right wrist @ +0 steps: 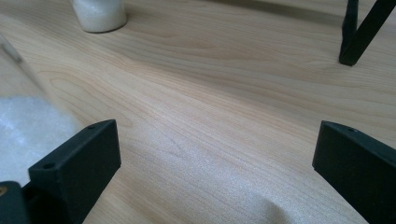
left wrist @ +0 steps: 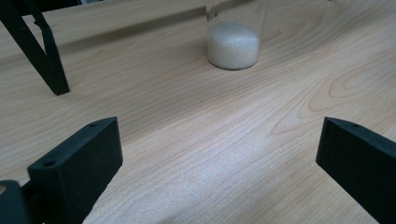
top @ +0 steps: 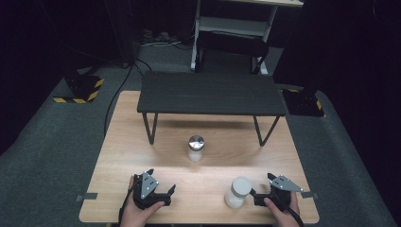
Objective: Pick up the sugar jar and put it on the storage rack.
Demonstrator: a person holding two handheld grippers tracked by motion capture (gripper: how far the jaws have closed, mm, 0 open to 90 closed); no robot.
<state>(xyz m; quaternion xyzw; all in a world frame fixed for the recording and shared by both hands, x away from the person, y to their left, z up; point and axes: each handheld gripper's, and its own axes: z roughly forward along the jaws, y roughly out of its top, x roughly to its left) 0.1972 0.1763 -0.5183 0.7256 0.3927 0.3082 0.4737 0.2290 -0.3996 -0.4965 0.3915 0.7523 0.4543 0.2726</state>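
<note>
Two jars: one (top: 196, 148) in the table's (top: 123, 142) middle, before the black stand (top: 210, 93); one (top: 237, 191) just beside the right gripper.
Left gripper (top: 163, 196): jaws wide apart, nothing between.
Right gripper (top: 259, 195): jaws wide apart, nothing between.

Room: dim, dark walls.
Grey carpet floor (top: 42, 156) surrounds the wooden surface (top: 127, 142); white shelving frame (top: 236, 28) at 12 o'clock.
</note>
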